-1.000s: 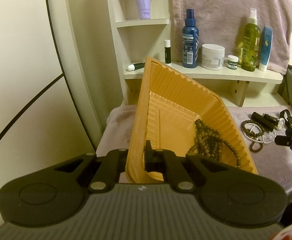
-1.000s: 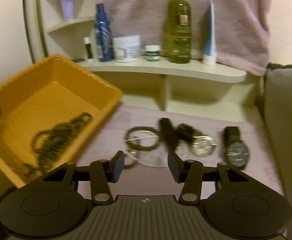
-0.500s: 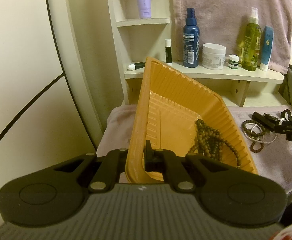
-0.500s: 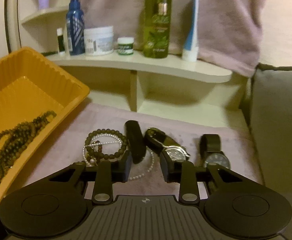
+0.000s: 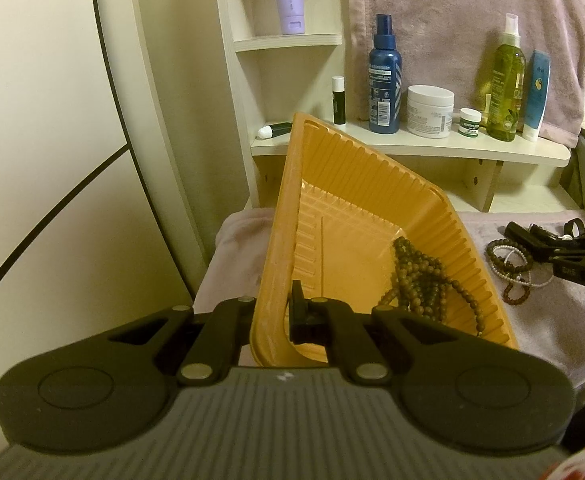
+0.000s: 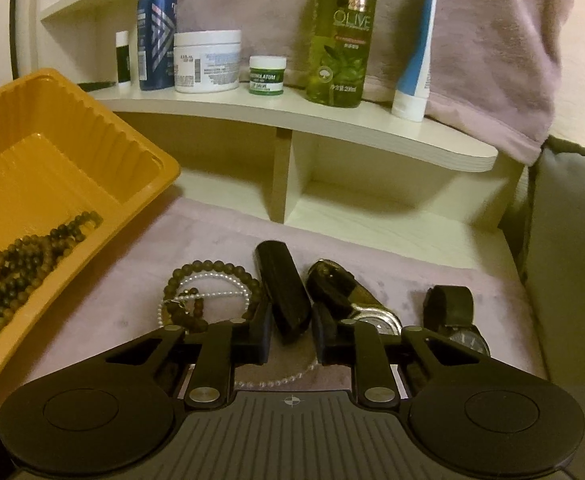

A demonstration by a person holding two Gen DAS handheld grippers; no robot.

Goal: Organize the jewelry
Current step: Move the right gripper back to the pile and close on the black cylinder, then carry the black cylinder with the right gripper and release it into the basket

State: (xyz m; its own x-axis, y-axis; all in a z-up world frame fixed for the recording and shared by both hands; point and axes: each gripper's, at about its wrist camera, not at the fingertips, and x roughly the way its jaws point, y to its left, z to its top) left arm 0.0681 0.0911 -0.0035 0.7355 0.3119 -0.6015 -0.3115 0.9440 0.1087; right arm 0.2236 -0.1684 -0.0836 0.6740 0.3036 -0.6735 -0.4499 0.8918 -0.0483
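My left gripper is shut on the near rim of an orange plastic tray and holds it tilted; the tray also shows in the right wrist view. A long string of dark beads lies inside the tray. My right gripper is open, with its jaws on either side of a black watch strap on the pink cloth. Beside it lie a bead bracelet with a white pearl strand, a silver-faced watch and a dark watch.
A cream shelf behind holds a blue spray bottle, a white jar, a small green jar, an olive bottle and a blue tube. A grey cushion stands at the right.
My right gripper has moved forward and down over the jewelry, and its jaws have narrowed around the black strap. The left gripper and tray have stayed put.
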